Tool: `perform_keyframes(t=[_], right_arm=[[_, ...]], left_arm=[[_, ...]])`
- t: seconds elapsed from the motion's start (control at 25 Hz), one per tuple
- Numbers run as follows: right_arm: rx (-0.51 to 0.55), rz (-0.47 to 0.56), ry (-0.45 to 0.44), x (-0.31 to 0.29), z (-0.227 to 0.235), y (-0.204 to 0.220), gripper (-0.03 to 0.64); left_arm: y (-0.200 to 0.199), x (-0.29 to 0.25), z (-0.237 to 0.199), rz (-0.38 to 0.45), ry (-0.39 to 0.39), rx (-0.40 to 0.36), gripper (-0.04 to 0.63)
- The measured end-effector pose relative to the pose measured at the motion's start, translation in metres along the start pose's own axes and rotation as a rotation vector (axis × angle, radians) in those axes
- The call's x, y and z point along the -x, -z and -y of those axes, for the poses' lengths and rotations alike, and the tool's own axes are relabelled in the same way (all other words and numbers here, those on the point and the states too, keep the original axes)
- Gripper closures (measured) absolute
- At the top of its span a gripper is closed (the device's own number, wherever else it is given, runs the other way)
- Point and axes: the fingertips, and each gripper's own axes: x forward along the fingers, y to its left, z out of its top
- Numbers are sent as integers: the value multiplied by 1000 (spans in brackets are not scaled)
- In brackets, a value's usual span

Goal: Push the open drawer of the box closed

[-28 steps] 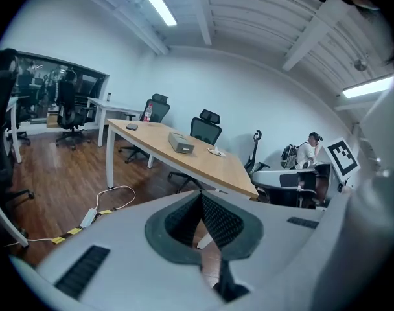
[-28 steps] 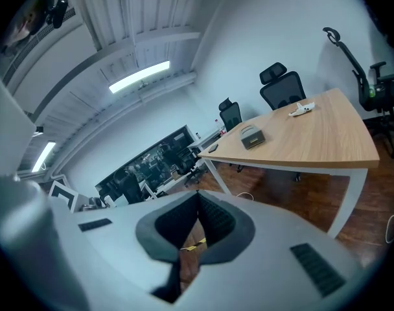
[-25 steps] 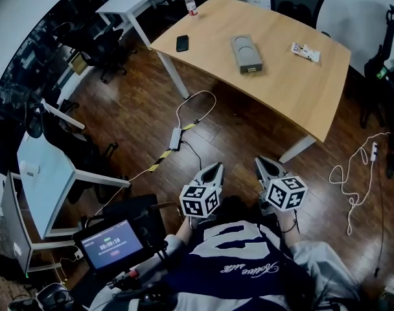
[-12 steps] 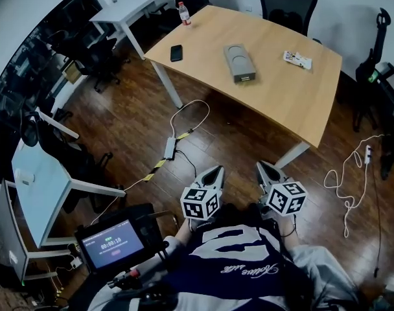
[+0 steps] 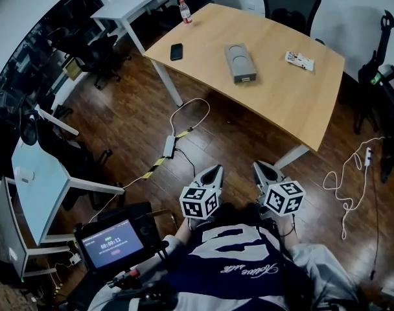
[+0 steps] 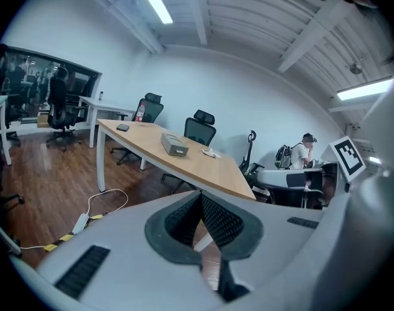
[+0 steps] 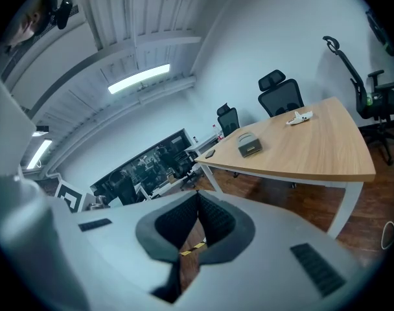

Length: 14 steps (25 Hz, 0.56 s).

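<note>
1. Low in the head view, close to the person's torso, the left gripper (image 5: 217, 169) and the right gripper (image 5: 256, 166) sit side by side above the dark wooden floor (image 5: 236, 141); both point toward the wooden table (image 5: 294, 102) and are well apart from it.
2. On the left gripper the jaws are pressed together at the tips with nothing between them; the right gripper's jaws meet at the tips in the same way, also empty.
3. Near the middle of the tabletop lies the grey box (image 5: 239, 59); its drawer (image 5: 247, 78) juts a little from the end facing the person; neither gripper touches it.
4. Left of the box lies a black phone (image 5: 176, 52); a water bottle (image 5: 183, 11) stands at the far left corner; a white packet (image 5: 299, 59) lies to the right.
5. Between person and table a white power strip (image 5: 168, 147) lies on the floor; a small timer screen (image 5: 111, 243) stands at the person's left.
</note>
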Motion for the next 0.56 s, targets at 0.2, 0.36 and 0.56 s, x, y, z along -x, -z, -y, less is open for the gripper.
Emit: perform_keyframes(t=[0.2,0.36,0.56], right_arm=[[-3,-1,2,5,3,-4,626],[-16,-7,7,5,16,-11,626],[-21,-12,10,21,6,-11,626]], left_arm=[[3,-2,9,-19,9,1,592],[-1,-14,16,-35,7,0,592],[0,-1,28,-45,9,4,592]])
